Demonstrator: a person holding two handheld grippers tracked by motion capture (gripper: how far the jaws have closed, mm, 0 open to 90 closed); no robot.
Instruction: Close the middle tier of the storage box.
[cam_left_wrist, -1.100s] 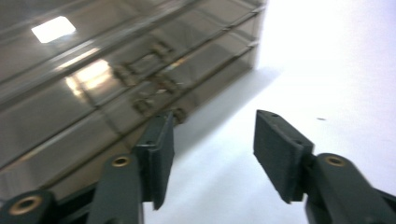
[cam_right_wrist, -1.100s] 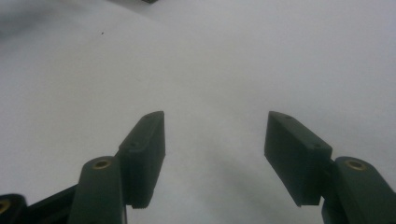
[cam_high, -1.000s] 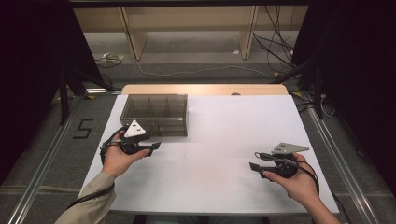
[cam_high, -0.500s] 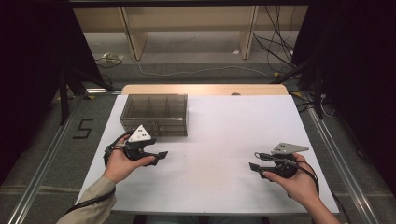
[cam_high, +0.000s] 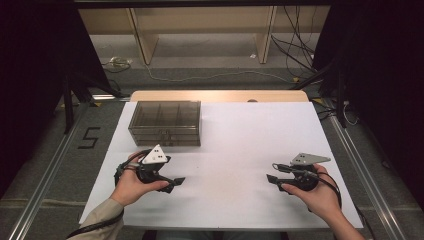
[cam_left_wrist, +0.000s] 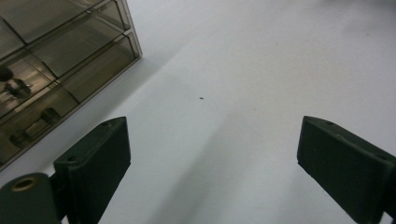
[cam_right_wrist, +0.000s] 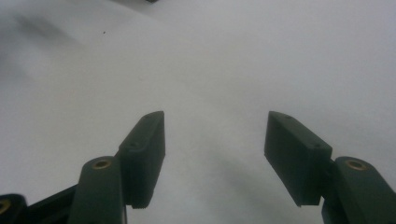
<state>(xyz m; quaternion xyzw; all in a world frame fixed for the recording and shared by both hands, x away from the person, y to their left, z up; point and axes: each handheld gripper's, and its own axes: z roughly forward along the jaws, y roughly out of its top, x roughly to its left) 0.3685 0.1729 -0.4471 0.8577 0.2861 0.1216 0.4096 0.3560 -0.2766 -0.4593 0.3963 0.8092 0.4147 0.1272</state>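
Presently, near to far:
Left hand: left hand (cam_high: 131, 184) at the near left of the white table (cam_high: 240, 150), wrapped round the left gripper (cam_high: 172, 184).
Left gripper: tips point toward the middle of the table; grey three-cornered plate on top. In the left gripper view the left gripper (cam_left_wrist: 212, 158) has its jaws set wide apart, having just been opening; nothing between them but bare white surface.
Right hand: right hand (cam_high: 315, 192) at the near right, holding the right gripper (cam_high: 274, 172).
Right gripper: tips point toward the left gripper, well apart from it. In the right gripper view the right gripper (cam_right_wrist: 215, 140) shows a clear gap between its jaws, narrower than the left pair's; nothing gripped, white table below.
Table surface: a small dark speck (cam_left_wrist: 201, 98) lies ahead of the left jaws; nature cannot be told.
Drawer box: smoky transparent drawer box (cam_high: 165, 123) stands beyond the left gripper, just ahead and slightly to its left, near the far edge of the table. Its top shows three compartments; drawers face the person.
Drawer box, close: in the left gripper view the drawer box (cam_left_wrist: 56, 70) sits ahead-left of the jaws, not touching them; small dark items show dimly through the drawer fronts, too blurred to identify.
Right gripper to box: well apart, box far off across the table.
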